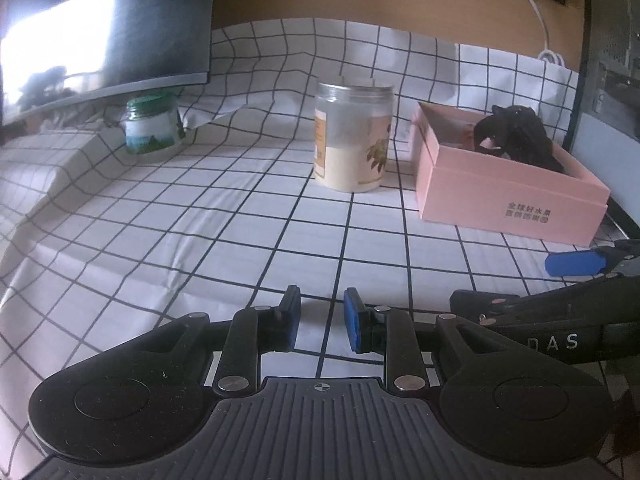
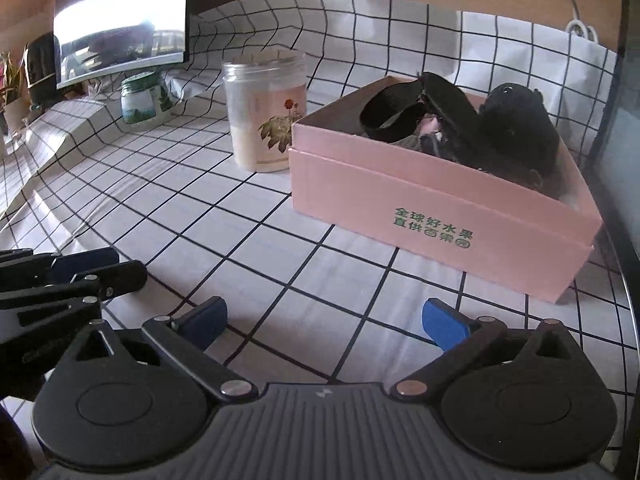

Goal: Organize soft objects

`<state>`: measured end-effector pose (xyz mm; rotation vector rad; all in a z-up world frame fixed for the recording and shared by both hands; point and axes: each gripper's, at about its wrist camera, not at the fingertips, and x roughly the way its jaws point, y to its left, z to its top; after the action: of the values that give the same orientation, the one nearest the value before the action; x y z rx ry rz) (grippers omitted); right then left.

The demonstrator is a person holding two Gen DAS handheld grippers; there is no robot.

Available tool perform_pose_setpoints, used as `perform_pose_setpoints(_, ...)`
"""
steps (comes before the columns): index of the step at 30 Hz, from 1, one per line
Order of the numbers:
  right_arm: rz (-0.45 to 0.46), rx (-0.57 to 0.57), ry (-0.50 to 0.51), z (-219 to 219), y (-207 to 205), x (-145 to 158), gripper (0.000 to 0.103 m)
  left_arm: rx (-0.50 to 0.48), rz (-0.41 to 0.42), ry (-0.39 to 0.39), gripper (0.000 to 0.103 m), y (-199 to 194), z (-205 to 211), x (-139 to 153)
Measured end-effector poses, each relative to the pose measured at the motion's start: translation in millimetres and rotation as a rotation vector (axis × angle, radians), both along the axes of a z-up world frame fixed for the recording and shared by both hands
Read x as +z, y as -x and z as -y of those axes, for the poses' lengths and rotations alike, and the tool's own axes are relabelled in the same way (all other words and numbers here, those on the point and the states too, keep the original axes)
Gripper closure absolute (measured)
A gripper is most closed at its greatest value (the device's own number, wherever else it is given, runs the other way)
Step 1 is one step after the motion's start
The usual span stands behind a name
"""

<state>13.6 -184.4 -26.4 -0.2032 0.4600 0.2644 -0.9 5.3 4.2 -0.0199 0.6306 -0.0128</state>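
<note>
Sitting past both sets of jaws, the pink box [image 2: 440,200] holds the black soft things [image 2: 516,128], tucked away. Right gripper [image 2: 324,320] gapes wide, left gripper [image 1: 322,320] narrow; both empty.

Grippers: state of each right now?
Left gripper: open, jaws narrowly apart, nothing between them.
Right gripper: open wide, holding nothing.

At the bottom of the left wrist view, the left tongs [image 1: 322,316] are black linkage arms with silver rivets, blue finger pads and a ribbed grey base. The right tongs [image 2: 324,320] look alike; white letters "DAS" mark their side at right.
</note>
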Motion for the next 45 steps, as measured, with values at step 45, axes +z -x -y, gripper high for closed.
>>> perform_pose_setpoints(45, 0.035, -0.008, -0.018, 0.0, 0.4, -3.5, 0.000, -0.010, 0.000, 0.023, 0.077, 6.4, -4.6, 0.1)
